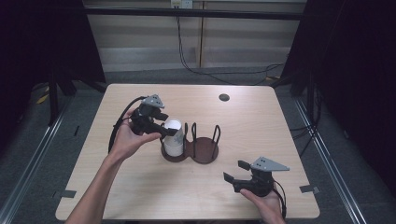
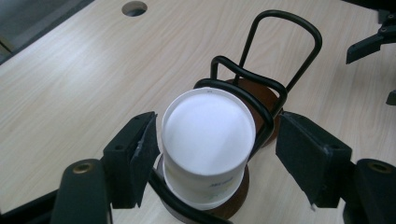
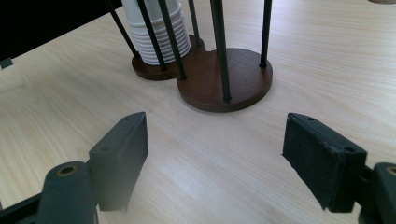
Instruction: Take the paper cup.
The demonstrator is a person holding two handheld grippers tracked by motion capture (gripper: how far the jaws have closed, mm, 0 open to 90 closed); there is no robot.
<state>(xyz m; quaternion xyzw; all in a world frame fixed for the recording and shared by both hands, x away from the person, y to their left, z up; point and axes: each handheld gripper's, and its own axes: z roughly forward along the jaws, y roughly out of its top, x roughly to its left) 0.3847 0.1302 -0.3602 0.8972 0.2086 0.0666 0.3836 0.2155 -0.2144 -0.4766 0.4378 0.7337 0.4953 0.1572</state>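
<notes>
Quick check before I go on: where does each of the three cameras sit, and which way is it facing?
High view: above the person's side, facing forward and down on the table; forearms, left gripper, right gripper.
Left gripper view: on the left gripper, looking down on the cup stack; both jaws.
Right gripper view: on the right gripper, low across the table; both jaws.
All share the stack and the cup holder.

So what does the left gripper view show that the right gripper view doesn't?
Left gripper view alone: the flat white upturned bottom of the cup stack between the left gripper, the table hole, and the right gripper's jaw tips at the far right edge. Right gripper view alone: the stack's ribbed rims and the right gripper open over bare table. Both: cups, wire holder and its brown base.
</notes>
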